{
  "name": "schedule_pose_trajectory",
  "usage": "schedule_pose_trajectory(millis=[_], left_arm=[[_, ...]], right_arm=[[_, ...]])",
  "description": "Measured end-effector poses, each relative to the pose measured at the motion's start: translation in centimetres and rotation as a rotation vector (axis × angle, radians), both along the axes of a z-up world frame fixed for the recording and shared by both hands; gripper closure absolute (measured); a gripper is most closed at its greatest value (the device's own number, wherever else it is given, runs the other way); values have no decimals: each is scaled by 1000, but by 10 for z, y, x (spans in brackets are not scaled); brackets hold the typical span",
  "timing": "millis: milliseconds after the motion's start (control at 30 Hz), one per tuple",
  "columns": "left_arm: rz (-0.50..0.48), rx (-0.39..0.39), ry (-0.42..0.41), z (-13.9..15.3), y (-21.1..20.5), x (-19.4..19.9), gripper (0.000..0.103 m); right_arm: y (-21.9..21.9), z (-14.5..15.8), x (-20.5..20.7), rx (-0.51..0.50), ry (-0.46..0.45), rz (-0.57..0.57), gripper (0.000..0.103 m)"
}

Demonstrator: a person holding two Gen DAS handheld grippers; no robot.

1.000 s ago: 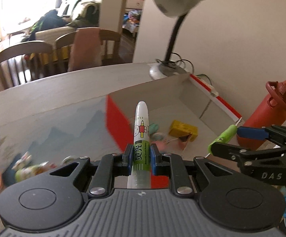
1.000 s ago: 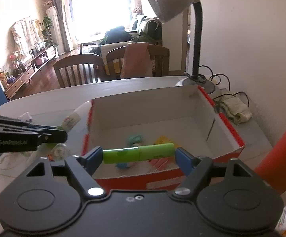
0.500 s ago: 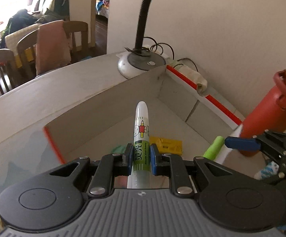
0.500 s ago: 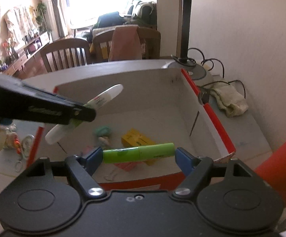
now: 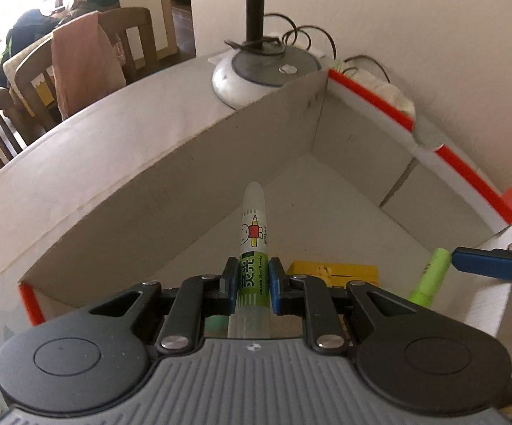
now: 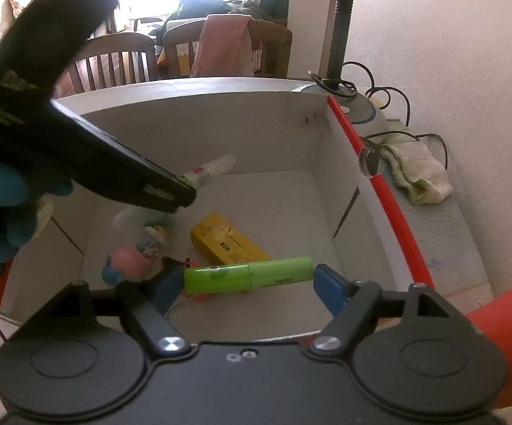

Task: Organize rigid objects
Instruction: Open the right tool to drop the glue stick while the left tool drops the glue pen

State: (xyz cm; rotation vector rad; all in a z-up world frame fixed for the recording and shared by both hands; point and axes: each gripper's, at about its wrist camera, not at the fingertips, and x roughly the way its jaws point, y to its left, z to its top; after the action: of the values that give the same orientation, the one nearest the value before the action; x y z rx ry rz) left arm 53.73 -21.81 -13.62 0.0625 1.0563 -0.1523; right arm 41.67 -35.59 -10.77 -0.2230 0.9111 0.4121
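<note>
In the left wrist view, the left gripper (image 5: 253,281) sits at lower centre, its blue pads clamped on the green-labelled barrel of a glue stick (image 5: 254,244). The clear, capped end of the glue stick points up the frame toward the far inner corner of the cardboard box (image 5: 192,173), above the box floor. At the right edge, one blue pad of the right gripper (image 5: 482,265) touches the end of a green highlighter (image 5: 429,278).

In the right wrist view, the right gripper (image 6: 247,278) holds that green highlighter (image 6: 248,274) crosswise at lower centre, clamped end to end between its two blue pads, over the near part of the box (image 6: 199,134). Behind it on the box floor lie a yellow packet (image 6: 225,242) at centre and a pink and blue toy (image 6: 125,264) to the left. The left gripper (image 6: 181,194) reaches in from the upper left, gripped by a blue-gloved hand (image 6: 4,219), with the glue stick (image 6: 210,170) slanting toward the back wall.

Against a second ago, the left gripper has travelled from outside the box's left wall to inside it, and the lamp base (image 5: 266,71) now looms large at the top of its view. The right gripper has moved closer over the box, so the floor items look larger. Both grips are unchanged.
</note>
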Motion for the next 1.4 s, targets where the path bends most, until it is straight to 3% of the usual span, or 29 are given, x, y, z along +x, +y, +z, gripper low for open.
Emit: schedule_pose_trajectory(millis=[333, 900, 1000, 1067, 1100, 1133, 1400], left_arm=[[-2, 3, 114, -25, -5, 16, 86], [19, 13, 190, -31, -4, 10, 84], [35, -5, 180, -27, 1, 5, 75], [45, -12, 168, -23, 5, 3, 58], [53, -16, 154, -20, 8, -1, 36], [59, -20, 136, -16, 10, -4, 28], [80, -75, 41, 19, 25, -31, 28]], right_arm=[[13, -10, 4, -58, 8, 25, 23], [13, -11, 0, -48, 26, 30, 20], [12, -9, -1, -34, 19, 28, 18], [11, -6, -3, -25, 15, 28, 18], [11, -5, -3, -20, 13, 28, 18], [13, -4, -4, -16, 11, 27, 17], [14, 16, -19, 38, -10, 21, 13]])
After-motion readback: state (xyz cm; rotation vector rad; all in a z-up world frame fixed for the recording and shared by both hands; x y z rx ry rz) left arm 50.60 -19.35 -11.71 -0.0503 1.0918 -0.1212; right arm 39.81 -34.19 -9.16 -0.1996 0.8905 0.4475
